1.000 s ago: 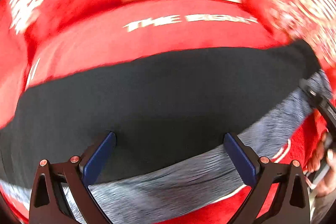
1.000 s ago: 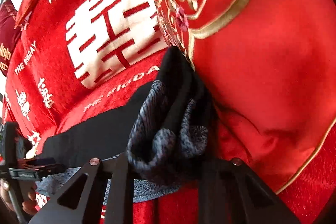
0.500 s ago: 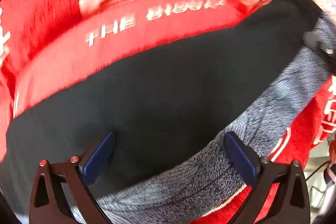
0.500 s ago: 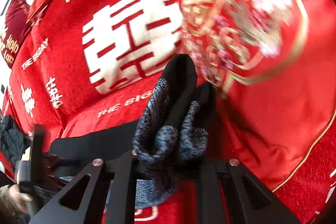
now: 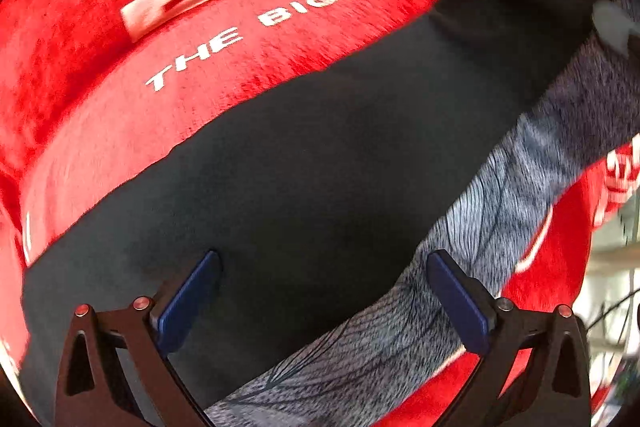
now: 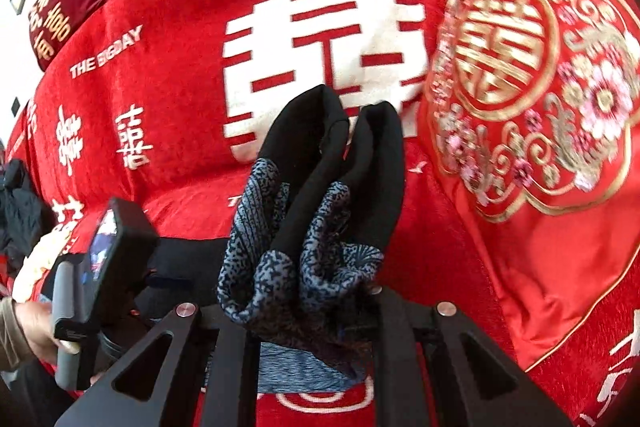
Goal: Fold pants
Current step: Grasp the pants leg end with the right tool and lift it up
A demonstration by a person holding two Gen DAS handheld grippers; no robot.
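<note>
Black smooth pants [image 6: 328, 195] bunch in right tongs [image 6: 312, 311].

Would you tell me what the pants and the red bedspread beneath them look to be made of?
Pants: probably a smooth, matte stretch knit, black with a grey mottled waistband, bunching softly. Red bedspread: apparently plush, fuzzy pile fabric with white lettering.

The left gripper [image 5: 324, 303] points steeply down, its blue pads [image 5: 188, 301] spread wide apart. The right gripper [image 6: 312, 311] is clamped tight on bunched pants [image 6: 320, 211], tilted downward.
</note>
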